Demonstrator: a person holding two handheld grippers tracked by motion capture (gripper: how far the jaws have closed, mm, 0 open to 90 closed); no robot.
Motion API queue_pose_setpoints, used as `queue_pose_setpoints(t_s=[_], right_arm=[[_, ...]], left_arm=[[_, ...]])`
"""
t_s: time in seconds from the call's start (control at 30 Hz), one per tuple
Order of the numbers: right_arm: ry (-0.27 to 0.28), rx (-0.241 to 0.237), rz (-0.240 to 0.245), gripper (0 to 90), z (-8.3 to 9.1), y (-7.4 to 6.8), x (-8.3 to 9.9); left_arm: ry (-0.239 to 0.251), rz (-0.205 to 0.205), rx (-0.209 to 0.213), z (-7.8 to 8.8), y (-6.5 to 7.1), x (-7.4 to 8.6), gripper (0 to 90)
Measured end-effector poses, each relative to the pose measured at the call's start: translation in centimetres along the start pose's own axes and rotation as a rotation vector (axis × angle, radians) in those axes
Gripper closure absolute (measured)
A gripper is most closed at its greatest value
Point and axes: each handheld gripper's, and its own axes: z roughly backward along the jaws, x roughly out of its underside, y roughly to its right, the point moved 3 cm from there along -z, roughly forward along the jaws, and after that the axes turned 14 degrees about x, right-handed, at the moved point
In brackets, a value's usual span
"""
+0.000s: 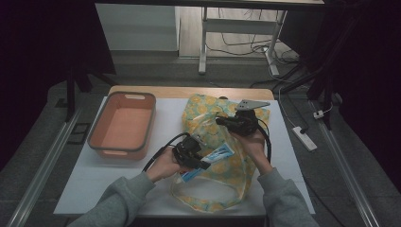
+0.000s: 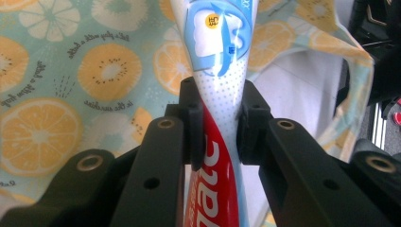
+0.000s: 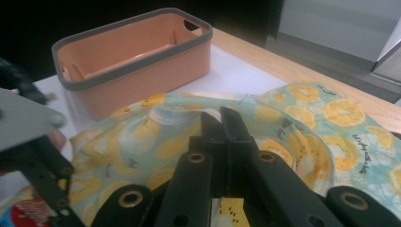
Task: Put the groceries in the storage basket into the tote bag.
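The left gripper (image 2: 215, 120) is clamped on a toothpaste tube (image 2: 215, 42), which juts ahead of its jaws over the bag's mouth. The right gripper (image 3: 221, 124) is pinched on the citrus-print bag (image 3: 307, 118), lifting its upper edge beyond the tube. Judged step: tube crossing the bag's mouth, direction unclear. Next needs that edge held high. An orange bin (image 1: 124, 124) sits outside the left gripper.

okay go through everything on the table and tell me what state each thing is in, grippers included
Left gripper: shut on the toothpaste tube.
Toothpaste tube: clamped between the jaws, held over the bag.
Right gripper: shut on the bag's fabric, pinching its edge.
Citrus-print bag: lying on the table, its edge lifted by the right gripper.
Orange bin: upright, empty, sitting left of the bag.
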Motion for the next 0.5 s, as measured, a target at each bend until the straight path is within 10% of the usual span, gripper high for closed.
queue_pose_setpoints(t_s=[0.5], right_arm=[[0.007,-0.024,0.001,89.9,0.2,-0.6,-0.2]], left_arm=[[0.022,0.028,-0.040,-1.1,-1.8,-1.7,75.2]])
